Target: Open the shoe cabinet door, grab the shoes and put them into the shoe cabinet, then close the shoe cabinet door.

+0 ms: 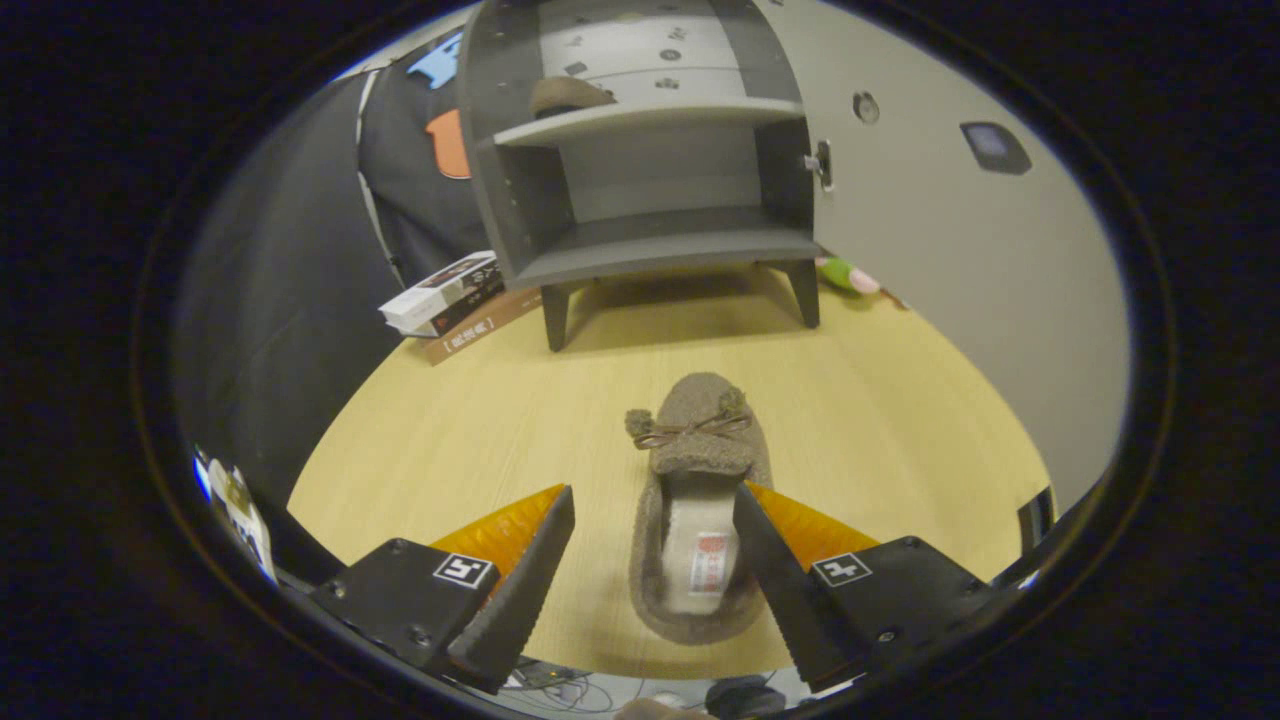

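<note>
A brown fuzzy slipper (700,470) with a small bow lies on the wooden table (480,420), toe pointing toward the cabinet. My gripper (655,495) is open, its fingers spread wide. The slipper's heel end sits between them: the right finger stands over the slipper's right rim, and the left finger is apart from it. Beyond the slipper stands the grey shoe cabinet (650,150), its door (950,230) swung open to the right. A second brown slipper (568,95) rests on the cabinet's upper shelf. The lower shelf holds nothing.
A stack of books (455,300) lies left of the cabinet's legs. A green and pink toy (848,275) lies by the cabinet's right leg, at the foot of the door. The open door stands along the table's right side. Cables lie below the table's near edge.
</note>
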### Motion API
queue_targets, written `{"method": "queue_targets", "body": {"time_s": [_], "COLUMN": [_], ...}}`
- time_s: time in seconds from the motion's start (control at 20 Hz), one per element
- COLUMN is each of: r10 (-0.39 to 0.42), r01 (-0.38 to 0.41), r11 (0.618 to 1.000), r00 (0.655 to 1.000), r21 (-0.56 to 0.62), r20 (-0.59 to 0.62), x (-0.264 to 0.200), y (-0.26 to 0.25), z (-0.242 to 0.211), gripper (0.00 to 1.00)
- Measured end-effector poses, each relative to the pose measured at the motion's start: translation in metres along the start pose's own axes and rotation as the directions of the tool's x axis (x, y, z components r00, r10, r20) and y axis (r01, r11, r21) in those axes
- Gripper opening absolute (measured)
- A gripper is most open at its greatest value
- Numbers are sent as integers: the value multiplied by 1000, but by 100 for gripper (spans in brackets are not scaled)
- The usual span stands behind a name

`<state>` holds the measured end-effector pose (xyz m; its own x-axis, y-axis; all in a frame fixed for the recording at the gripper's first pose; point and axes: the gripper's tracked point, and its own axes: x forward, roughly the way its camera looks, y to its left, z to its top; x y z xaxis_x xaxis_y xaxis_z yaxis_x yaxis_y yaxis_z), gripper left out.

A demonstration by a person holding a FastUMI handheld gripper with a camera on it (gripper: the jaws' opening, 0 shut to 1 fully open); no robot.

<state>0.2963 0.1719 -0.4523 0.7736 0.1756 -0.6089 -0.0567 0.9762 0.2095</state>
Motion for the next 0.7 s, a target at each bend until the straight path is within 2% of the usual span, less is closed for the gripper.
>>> {"method": "queue_targets", "body": {"time_s": [0.15,0.3,0.4,0.5,0.7], "r10": [29,16,6,-52,1], "r01": [-29,-15,-2,56,-1], "r11": [1000,1000,999,998,1000], "r00": [999,998,995,994,992], "r21": [4,20,42,40,0], "r20": [-27,-64,-104,-101,-124], "x": [31,57,67,72,70], "y": [11,10,6,-13,-7], "z": [4,10,6,9,6], "gripper": [100,99,91,69,20]}}
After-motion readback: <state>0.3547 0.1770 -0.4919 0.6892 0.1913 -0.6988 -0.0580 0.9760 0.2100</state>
